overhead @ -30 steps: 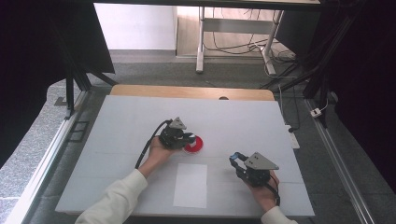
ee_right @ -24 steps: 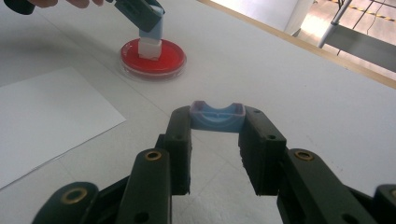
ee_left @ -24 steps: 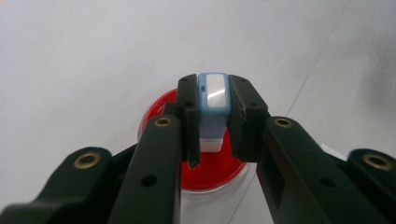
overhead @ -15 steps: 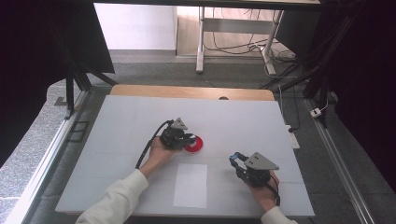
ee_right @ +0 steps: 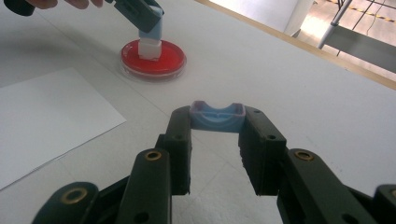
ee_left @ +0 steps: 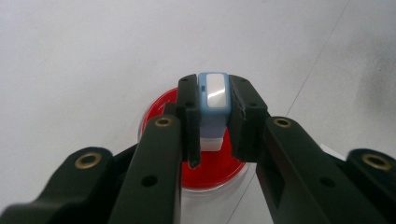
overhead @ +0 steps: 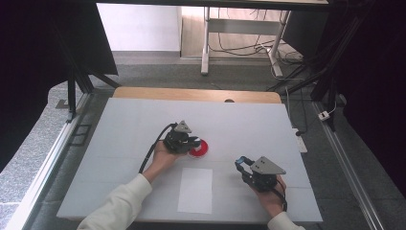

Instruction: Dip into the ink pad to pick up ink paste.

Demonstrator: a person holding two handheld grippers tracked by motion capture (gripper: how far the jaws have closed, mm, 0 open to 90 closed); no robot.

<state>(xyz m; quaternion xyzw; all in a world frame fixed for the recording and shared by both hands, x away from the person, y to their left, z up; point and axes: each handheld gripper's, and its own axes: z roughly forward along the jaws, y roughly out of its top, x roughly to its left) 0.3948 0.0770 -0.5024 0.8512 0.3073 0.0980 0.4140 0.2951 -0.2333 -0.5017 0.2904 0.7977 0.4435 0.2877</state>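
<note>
Nearest the person, a white sheet of paper (overhead: 195, 189) lies flat on the bench (overhead: 119, 124), between the two arms. It is thin and floppy, so I think it would slide or bend if a tool pushed it from the side.

Just to its right is the right tool (overhead: 245, 166). Its black jaws pinch a small blue cap (ee_right: 217, 116) — a little plastic piece with a dip in its top edge. It looks light and stiff, and the jaws hold it by its two short ends, which seems a good place to grip. It may be a bit slippery, so a soft squeeze could let it drop.

A little farther off is the left tool (ee_left: 211, 116). Its jaws are pressed onto a small blue and white stamp (ee_left: 213, 105), one jaw on each flat side. In the right gripper view the stamp's white bottom end rests on the red pad in a round dish (ee_right: 153, 58), and the stamp leans a little. The stamp looks hard and light. The flat blue sides are the best place to hold it.

The dish looks like clear, thin plastic — easy to slide if the stamp pushes sideways. The red inside may be wet ink, so it could smear.

Past the dish, the bench is bare up to its wooden far edge.
</note>
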